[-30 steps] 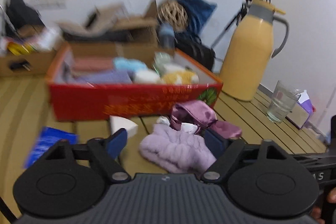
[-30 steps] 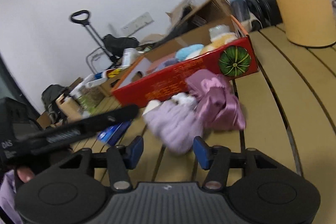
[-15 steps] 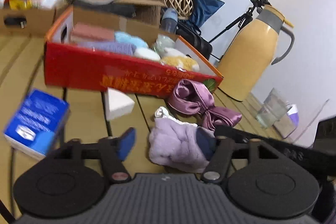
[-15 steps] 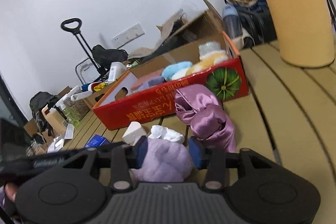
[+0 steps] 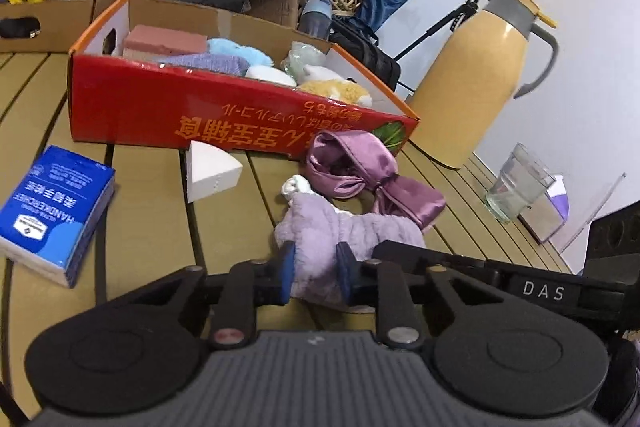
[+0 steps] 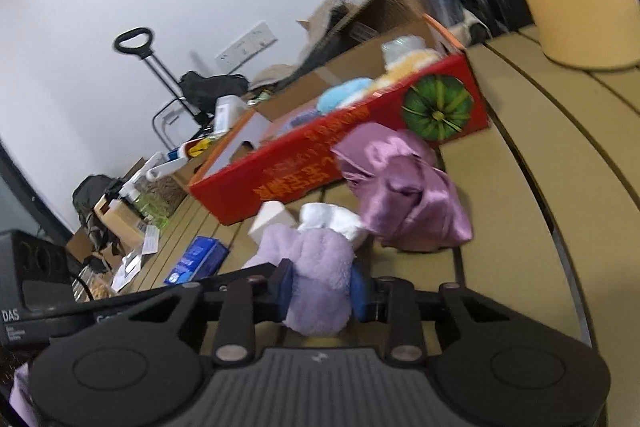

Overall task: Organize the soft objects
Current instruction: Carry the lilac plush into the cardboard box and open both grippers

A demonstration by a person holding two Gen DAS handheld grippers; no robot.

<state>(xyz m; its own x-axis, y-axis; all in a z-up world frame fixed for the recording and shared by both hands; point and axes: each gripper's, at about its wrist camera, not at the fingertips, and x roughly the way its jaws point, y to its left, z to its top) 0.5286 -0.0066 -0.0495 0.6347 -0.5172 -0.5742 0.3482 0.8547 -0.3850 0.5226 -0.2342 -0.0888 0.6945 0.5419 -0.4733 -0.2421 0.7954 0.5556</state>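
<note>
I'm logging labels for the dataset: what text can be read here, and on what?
"HANDKERCHIEF": blue tissue pack, sideways; its smaller print is too small to read.
"DAS": black bar of the other gripper's handle.
"DAS": black device in the right wrist view.
Red box: orange characters, upside down, not legible to me.

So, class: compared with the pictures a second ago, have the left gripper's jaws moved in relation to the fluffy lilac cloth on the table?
Yes. The left gripper jaws have come inward and are closing, pinching the fluffy lilac cloth, which lies before the red box.
</note>
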